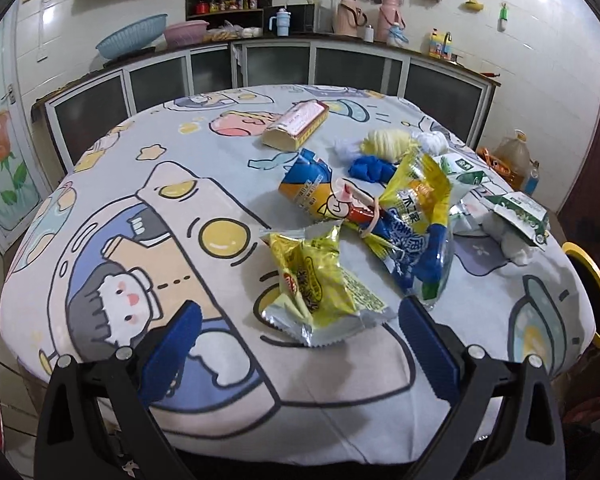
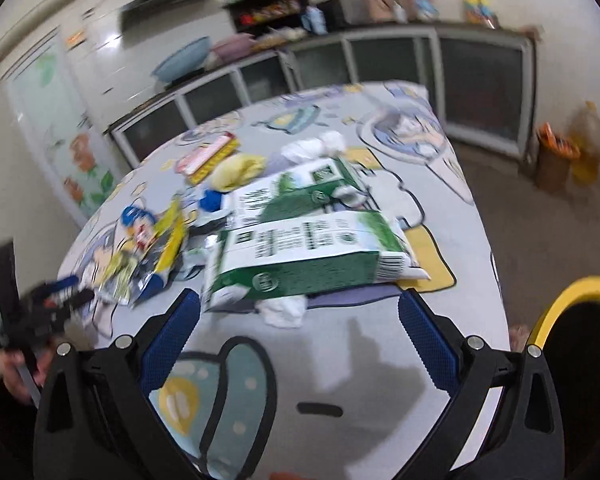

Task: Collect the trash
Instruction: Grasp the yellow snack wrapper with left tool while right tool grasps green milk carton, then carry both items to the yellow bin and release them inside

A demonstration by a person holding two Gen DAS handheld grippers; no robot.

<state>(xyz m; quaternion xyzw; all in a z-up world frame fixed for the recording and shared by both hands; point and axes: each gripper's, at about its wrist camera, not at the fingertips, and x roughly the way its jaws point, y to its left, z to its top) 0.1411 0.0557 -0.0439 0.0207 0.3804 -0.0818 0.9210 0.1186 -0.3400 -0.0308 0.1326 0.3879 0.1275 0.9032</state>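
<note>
Trash scattered on cartoon-print tablecloth (image 1: pixel 100 216), crumpled yellow foil snack wrapper (image 1: pixel 320 292) just ahead of left gripper (image 1: pixel 296 344), blue-padded fingers spread wide, empty; right wrist view blurred, green-and-white milk carton (image 2: pixel 300 256) lying flat just ahead of right gripper (image 2: pixel 300 340), fingers wide, empty, yellow-rimmed bin (image 2: pixel 572 292) at right

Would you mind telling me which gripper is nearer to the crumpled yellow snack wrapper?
Left. The left gripper sits open right before the yellow snack wrapper, which lies just beyond its fingers. The right gripper is open farther off, facing the green milk carton.
</note>
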